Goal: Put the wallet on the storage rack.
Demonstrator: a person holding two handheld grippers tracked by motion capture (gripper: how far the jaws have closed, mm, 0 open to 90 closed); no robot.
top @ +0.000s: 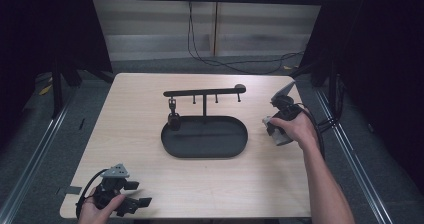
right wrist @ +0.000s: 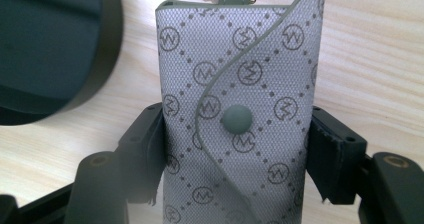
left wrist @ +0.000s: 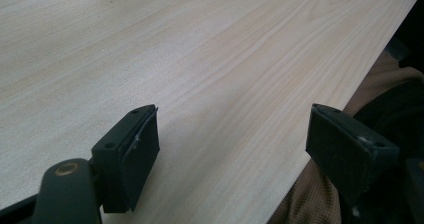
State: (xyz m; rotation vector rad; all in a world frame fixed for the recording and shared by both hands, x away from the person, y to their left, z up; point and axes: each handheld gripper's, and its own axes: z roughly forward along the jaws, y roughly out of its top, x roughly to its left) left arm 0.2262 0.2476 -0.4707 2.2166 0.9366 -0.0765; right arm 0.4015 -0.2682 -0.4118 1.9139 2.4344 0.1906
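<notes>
Grey monogrammed key pouch [right wrist: 237, 119], snap flap closed, upright beside black tray [right wrist: 45, 54].

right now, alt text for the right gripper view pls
The right gripper is shut on a grey monogram-patterned key pouch with a snap button, held upright above the light wood table. The dark tray's rim curves at upper left.

Pale wooden table [top: 130, 149], black oval tray [top: 205, 139] with hook stand at centre.

The key pouch [right wrist: 239, 109] is grey, printed with a darker diamond lattice of dots and circled monograms (its snap and edging are plain grey-green); the tray [top: 204, 154] is black, the table [top: 135, 149] pale woodgrain.
</notes>
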